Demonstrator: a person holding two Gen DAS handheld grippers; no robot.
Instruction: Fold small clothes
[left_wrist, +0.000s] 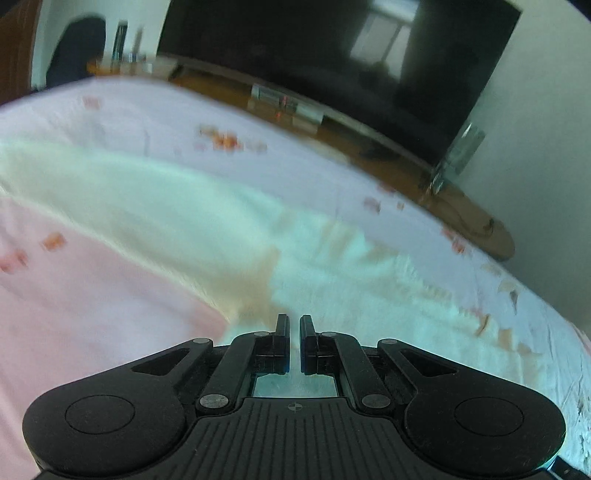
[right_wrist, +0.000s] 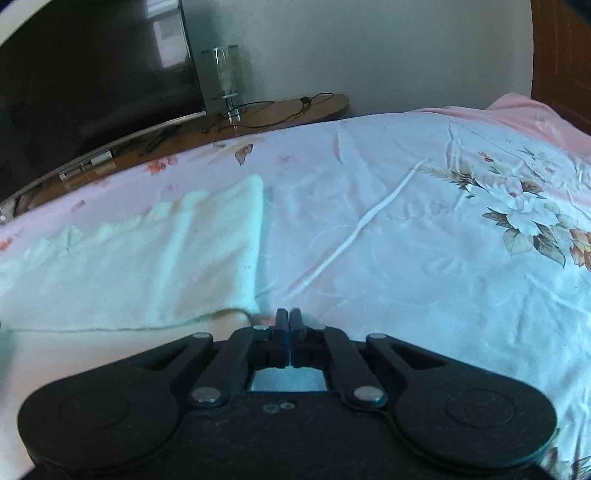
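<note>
White garment (right_wrist: 147, 266) spread on floral bedsheet (right_wrist: 424, 240), ahead-left of right gripper (right_wrist: 290, 317), jaws pressed together, empty; left gripper (left_wrist: 294, 323) low over it, jaws slightly parted, grip unclear

One white knit garment (right_wrist: 155, 266) is lying on one pink floral bedsheet (right_wrist: 406, 258). Two black grippers are showing, the left gripper (left_wrist: 294, 343) and the right gripper (right_wrist: 289, 338), each carrying two fingers. One dark television screen (left_wrist: 332, 62) is standing on one long wooden cabinet (right_wrist: 280, 110). One clear glass lamp (right_wrist: 223, 79) is sitting beside one black cable (right_wrist: 288, 110).
</note>
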